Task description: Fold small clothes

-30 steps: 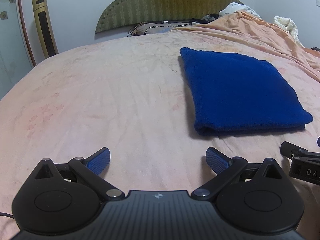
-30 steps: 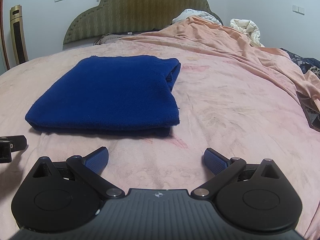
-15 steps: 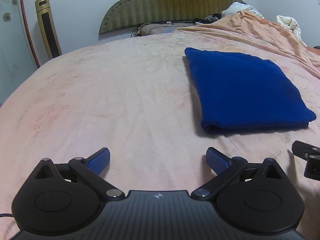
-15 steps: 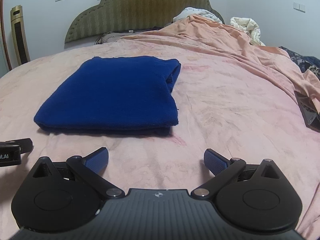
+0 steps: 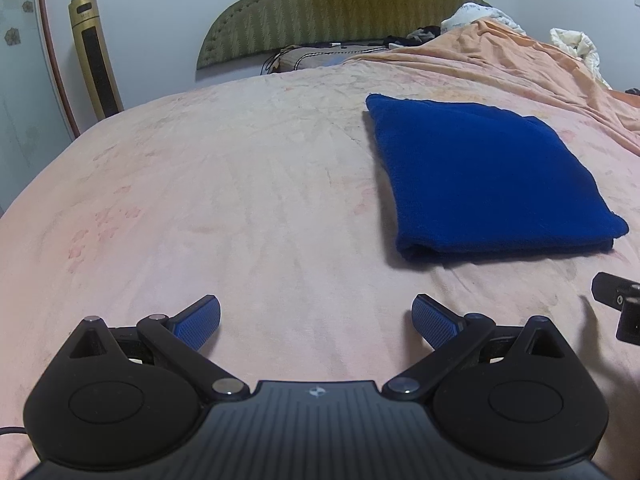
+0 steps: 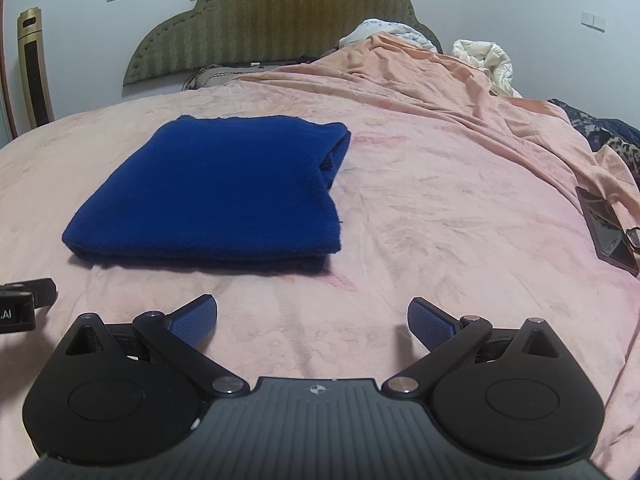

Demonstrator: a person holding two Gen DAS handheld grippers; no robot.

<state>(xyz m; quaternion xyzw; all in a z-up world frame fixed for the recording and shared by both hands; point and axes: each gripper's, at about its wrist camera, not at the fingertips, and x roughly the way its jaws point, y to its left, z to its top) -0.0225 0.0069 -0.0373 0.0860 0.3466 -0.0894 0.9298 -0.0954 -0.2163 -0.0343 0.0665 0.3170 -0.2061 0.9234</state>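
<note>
Lying on the bed: a blue garment (image 5: pixel 480 176) (image 6: pixel 224 196), folded into a flat rectangle, rests on the pink bedspread (image 5: pixel 224 184) (image 6: pixel 440 216).
Fold: the thick folded edge faces both cameras; layered edges show at the far right corner in the right wrist view.
Left gripper (image 5: pixel 316 322): fingers spread wide, holding nothing, low over bare bedspread, short of the garment and to its left.
Right gripper (image 6: pixel 312 320): fingers spread wide, empty, just short of the garment's near right corner.
Pads: blue textured fingertips (image 6: pixel 196 320), none touching the cloth.
Headboard (image 5: pixel 340 4): green, padded, against the far wall.
Right side of bed: rumpled orange sheet (image 6: pixel 420 76), white bedding (image 6: pixel 488 60) beyond it.
Right edge: dark flat phone-like object (image 6: pixel 606 226).
Left wall: gold tower fan (image 5: pixel 94 56).
</note>
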